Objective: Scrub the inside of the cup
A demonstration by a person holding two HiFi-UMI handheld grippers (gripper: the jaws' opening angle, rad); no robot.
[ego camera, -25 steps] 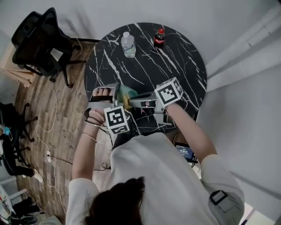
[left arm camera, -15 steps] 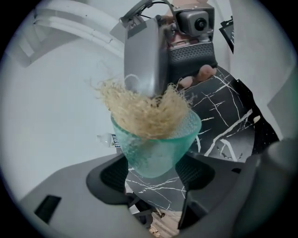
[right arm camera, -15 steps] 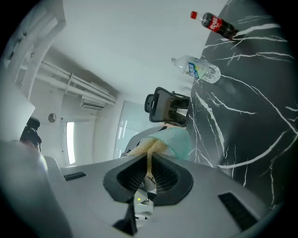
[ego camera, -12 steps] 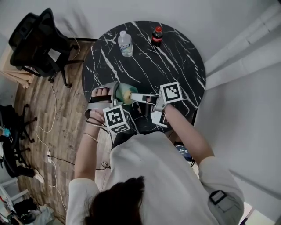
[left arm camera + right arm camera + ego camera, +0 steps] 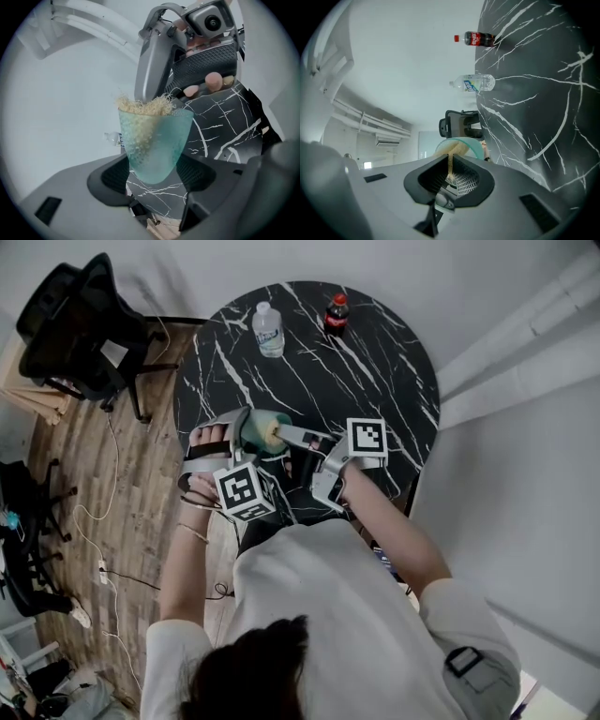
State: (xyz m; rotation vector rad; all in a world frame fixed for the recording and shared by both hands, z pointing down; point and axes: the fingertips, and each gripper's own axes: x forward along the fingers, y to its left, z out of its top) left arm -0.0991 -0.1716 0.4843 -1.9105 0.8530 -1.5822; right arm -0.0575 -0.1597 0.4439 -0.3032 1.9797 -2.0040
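A translucent green cup point(image 5: 154, 140) is clamped between the pads of my left gripper point(image 5: 154, 173), which is shut on its lower part. Tan fibrous scrubber point(image 5: 145, 105) fills its mouth. In the head view the cup point(image 5: 255, 430) is held over the table's near left edge, its mouth turned toward my right gripper point(image 5: 284, 436). That gripper reaches in from the right, its tips at the cup's rim. The right gripper view shows my right gripper point(image 5: 451, 176) shut on a strand of the scrubber point(image 5: 451, 161), with the cup's rim point(image 5: 472, 144) just beyond.
The round black marble table point(image 5: 375, 362) carries a water bottle point(image 5: 268, 330) and a cola bottle point(image 5: 337, 314) at its far edge. A black office chair point(image 5: 80, 324) stands on the wooden floor to the left, where cables trail.
My right gripper has rolled and moved left, bringing the scrubber from beside the cup into its mouth. The left gripper has turned slightly while keeping the cup in place.
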